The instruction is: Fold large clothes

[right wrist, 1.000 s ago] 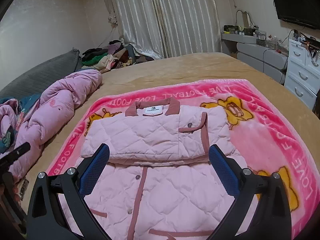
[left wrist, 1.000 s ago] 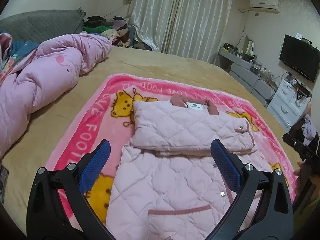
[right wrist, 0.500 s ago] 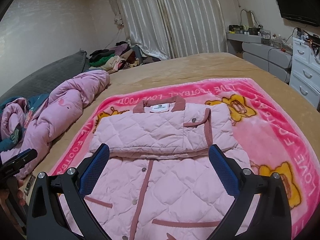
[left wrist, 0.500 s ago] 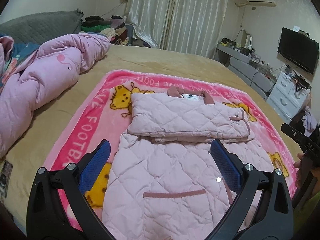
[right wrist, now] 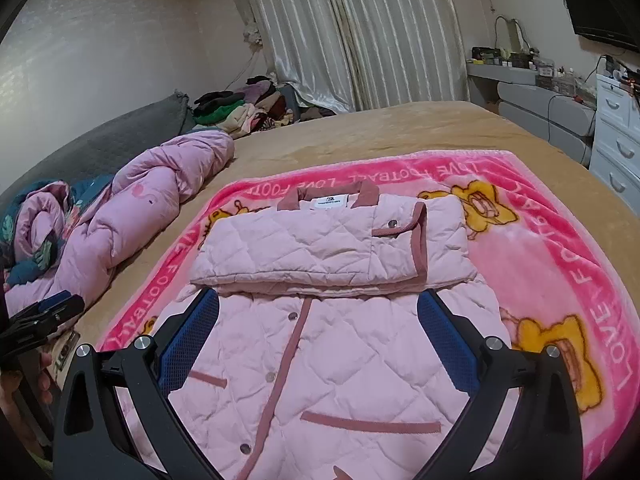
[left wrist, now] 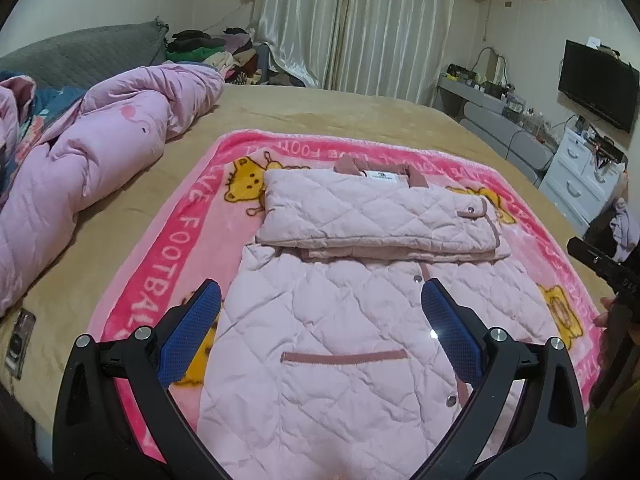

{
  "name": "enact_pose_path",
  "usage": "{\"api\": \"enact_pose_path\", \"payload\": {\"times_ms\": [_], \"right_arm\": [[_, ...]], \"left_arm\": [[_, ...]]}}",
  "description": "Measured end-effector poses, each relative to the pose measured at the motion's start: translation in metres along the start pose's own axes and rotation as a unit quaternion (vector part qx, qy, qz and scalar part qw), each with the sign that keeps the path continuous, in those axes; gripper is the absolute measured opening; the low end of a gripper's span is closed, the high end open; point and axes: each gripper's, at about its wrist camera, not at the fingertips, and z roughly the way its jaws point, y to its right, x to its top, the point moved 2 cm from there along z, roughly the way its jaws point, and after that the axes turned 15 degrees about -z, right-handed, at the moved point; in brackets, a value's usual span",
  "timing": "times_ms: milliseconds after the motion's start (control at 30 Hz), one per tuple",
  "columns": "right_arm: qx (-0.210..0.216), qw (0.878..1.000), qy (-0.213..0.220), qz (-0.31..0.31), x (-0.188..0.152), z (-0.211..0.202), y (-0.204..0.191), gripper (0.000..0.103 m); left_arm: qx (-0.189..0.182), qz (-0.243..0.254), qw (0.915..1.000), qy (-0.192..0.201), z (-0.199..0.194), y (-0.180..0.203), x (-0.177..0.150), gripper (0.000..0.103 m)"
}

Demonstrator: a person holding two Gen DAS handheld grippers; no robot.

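Observation:
A pale pink quilted jacket lies flat on a pink cartoon blanket on the bed. Its sleeves are folded across the chest in a band below the collar. My left gripper hovers open above the jacket's lower left half, holding nothing. My right gripper hovers open above the lower right half, also holding nothing. The other tool shows at the right edge of the left wrist view and the left edge of the right wrist view.
A bunched pink duvet lies along the bed's left side by a grey headboard. A clothes pile sits by the curtains. White drawers and a wall TV stand to the right. A small dark object rests near the bed's left edge.
Both grippers have drawn back and risen a little, so more of the jacket's lower part and hem shows. The jacket has not moved. Both stay open.

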Motion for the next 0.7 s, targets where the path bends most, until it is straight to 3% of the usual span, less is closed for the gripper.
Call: {"api": "enact_pose_path", "payload": {"times_ms": [700], "right_arm": [[0.007, 1.000, -0.023, 0.006, -0.045, -0.020, 0.021, 0.099]], "left_arm": [[0.027, 0.004, 0.9989, -0.039, 0.007, 0.005, -0.052, 0.094]]}}
